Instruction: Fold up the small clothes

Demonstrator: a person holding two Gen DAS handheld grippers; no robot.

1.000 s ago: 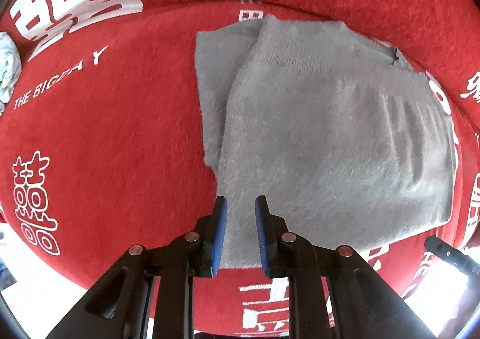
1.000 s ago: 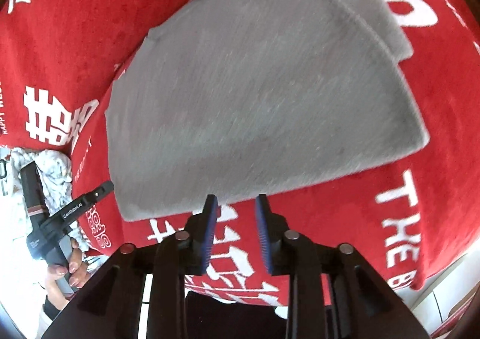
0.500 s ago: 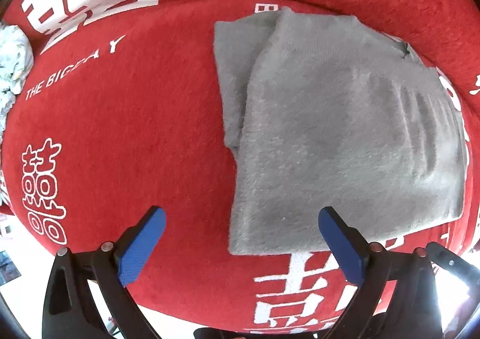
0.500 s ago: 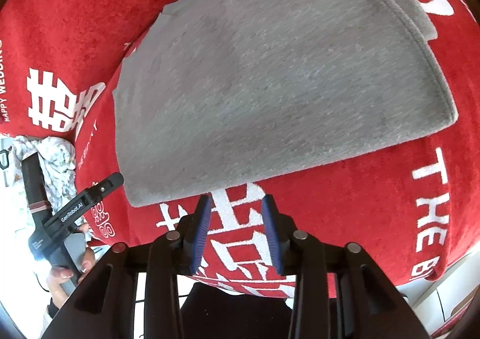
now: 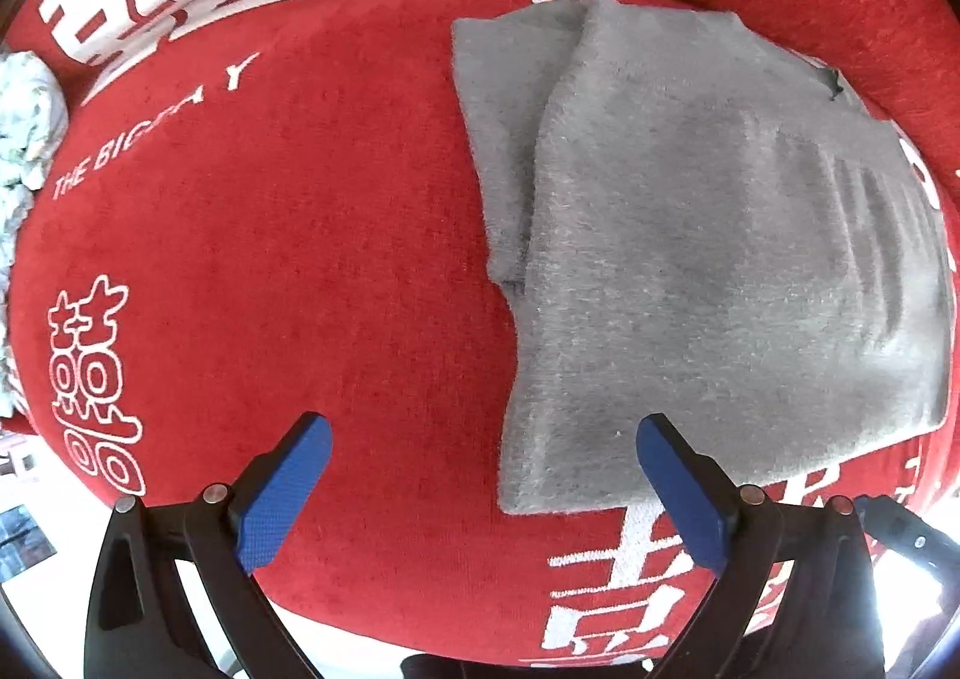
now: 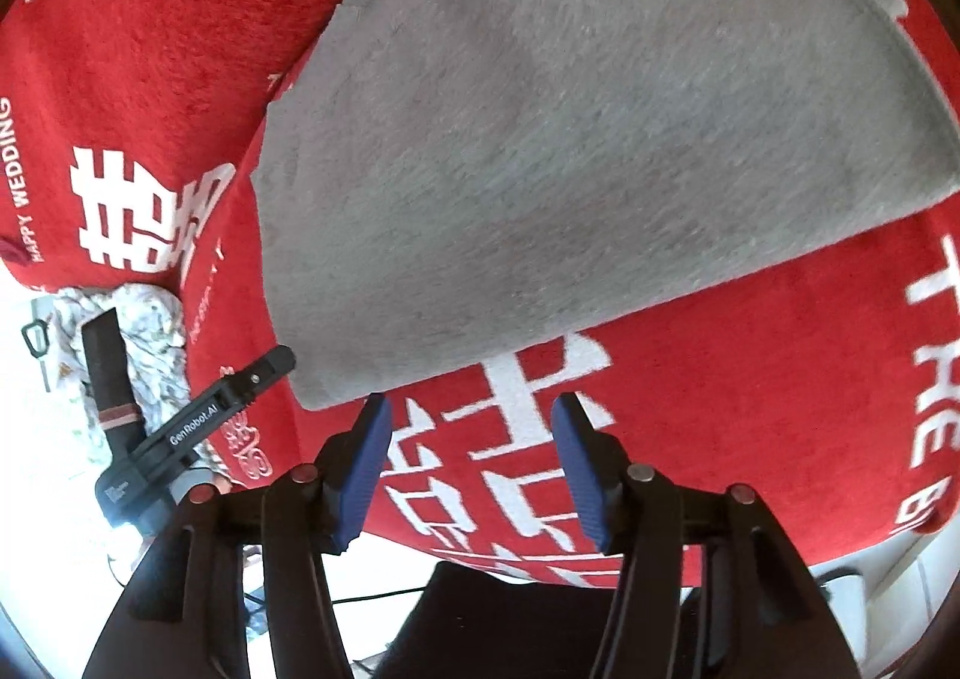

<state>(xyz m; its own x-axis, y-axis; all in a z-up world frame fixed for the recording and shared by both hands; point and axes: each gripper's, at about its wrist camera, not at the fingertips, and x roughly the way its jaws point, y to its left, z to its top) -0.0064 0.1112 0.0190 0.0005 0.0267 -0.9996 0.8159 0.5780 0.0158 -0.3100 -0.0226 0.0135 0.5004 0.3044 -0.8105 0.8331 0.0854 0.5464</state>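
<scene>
Now that the left gripper (image 5: 480,484) has let go of the grey garment's (image 5: 720,259) near corner, its jaws are standing wide, and the right gripper (image 6: 471,466) has just been opening over bare red blanket (image 6: 750,379) (nothing between its pads). The garment is lying folded, filling the upper right of both views, so this fold looks finished.

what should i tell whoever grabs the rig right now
Left claw: open wide, holding nothing, above the near left corner of the grey garment.
Right claw: open, jaws have just been opening, empty, just short of the garment's near edge.
Garment lies folded flat on the red blanket, one layer sticking out on its left side.
Left: any further fold, and the crumpled pale cloth off the blanket's edge.
</scene>
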